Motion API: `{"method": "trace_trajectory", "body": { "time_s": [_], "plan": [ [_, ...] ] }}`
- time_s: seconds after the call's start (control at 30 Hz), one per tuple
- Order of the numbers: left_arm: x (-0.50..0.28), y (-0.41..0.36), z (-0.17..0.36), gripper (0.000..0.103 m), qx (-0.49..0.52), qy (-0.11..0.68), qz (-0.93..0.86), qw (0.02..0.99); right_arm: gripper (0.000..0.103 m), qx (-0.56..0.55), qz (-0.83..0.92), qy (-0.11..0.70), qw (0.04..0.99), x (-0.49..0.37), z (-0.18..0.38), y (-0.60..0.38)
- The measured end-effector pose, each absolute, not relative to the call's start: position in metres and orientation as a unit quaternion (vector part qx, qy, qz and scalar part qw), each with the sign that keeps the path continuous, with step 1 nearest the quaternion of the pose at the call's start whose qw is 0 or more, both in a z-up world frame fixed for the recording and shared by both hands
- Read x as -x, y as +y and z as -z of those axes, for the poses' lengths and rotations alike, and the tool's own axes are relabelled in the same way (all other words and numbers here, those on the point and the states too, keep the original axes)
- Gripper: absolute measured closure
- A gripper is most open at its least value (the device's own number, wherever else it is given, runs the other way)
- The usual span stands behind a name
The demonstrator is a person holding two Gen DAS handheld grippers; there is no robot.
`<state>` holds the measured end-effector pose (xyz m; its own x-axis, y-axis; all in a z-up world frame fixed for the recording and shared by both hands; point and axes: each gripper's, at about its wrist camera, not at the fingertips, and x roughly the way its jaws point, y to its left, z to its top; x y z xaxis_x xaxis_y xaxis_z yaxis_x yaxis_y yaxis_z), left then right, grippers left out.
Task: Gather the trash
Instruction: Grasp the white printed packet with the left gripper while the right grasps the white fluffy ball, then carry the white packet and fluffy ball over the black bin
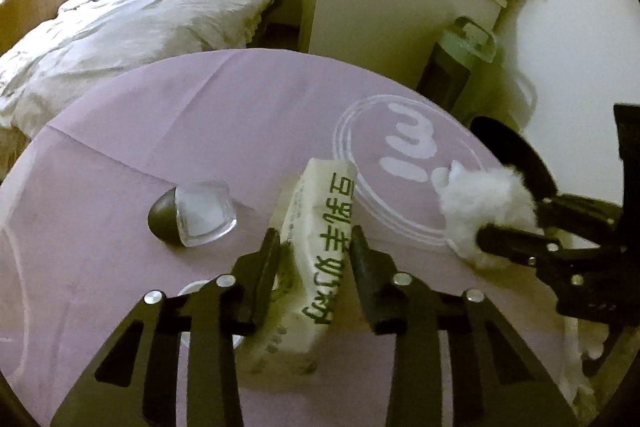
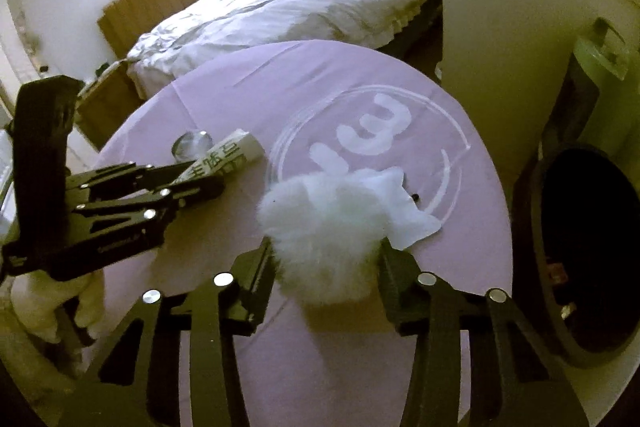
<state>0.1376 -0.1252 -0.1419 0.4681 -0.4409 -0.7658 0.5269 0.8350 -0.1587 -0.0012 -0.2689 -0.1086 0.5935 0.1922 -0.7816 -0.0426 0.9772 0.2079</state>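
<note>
Trash lies on a purple table (image 1: 160, 131): the left gripper (image 1: 314, 247) pinches a printed tissue pack (image 1: 320, 227), while the right gripper (image 2: 326, 251) clamps a white fluffy wad (image 2: 320, 227). A dark bin (image 2: 588, 255) stands just beside the table.

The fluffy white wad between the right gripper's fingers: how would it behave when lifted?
The fluffy white wad looks loose and fibrous, so probably very light and squashy. It bulges past the right gripper, so it may compress, and strands could shed or snag.
</note>
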Motion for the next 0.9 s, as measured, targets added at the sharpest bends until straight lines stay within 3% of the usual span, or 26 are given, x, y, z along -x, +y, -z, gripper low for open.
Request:
{"method": "trace_trajectory", "body": {
  "time_s": [0.13, 0.57, 0.9],
  "plan": [
    [-0.129, -0.123, 0.123, 0.079, -0.037, 0.412, 0.283, 0.865, 0.062, -0.111, -0.080, 0.429, 0.893, 0.004, 0.100, -0.275],
    [-0.088, -0.207, 0.045, 0.079, -0.053, 0.336, 0.370, 0.865, 0.062, -0.207, -0.017, 0.339, 0.917, 0.048, 0.044, -0.384],
    [-0.082, -0.286, 0.036, 0.079, -0.072, 0.323, 0.426, 0.842, 0.062, -0.264, 0.061, 0.327, 0.905, 0.075, 0.058, -0.467]
  ]
}}
